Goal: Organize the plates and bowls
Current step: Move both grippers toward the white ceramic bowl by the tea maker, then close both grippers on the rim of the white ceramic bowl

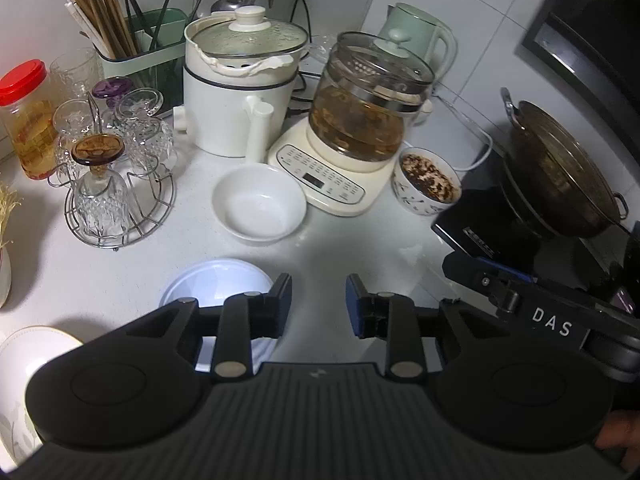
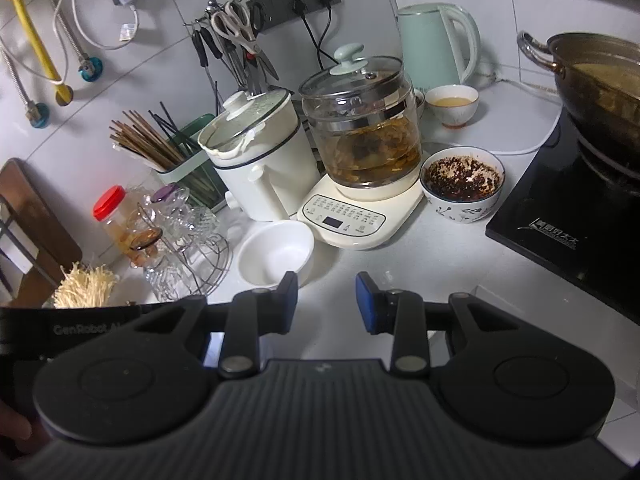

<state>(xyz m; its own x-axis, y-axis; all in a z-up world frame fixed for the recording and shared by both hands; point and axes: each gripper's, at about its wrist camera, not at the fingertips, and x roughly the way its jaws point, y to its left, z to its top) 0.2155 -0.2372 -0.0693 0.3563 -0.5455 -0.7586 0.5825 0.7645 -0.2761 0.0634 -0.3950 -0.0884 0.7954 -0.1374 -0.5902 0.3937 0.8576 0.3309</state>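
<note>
Empty white bowl [image 1: 259, 203] on the counter [image 1: 360, 248], just in front of the glass kettle's base [image 1: 324, 178].
I hold both claws, left gripper [image 1: 319, 306] and right gripper [image 2: 327, 303], parted and gripping nothing; another white dish [image 1: 214, 282], possibly a plate, lies nearer than the kettle, under my left fingers.

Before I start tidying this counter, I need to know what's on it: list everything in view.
Empty white ceramic bowl: one, counter centre.
Patterned bowl of dark flakes: one, right of kettle base.
White plate: one, under left gripper.
Glass kettle: one, cream base.
White lidded cooker: one, behind empty bowl.
Mint jug kettle: one, back.
Metal wok: one, black hob.
Red-lidded jar: one, left.
Left gripper: open, empty.
Right gripper: open, empty.
</note>
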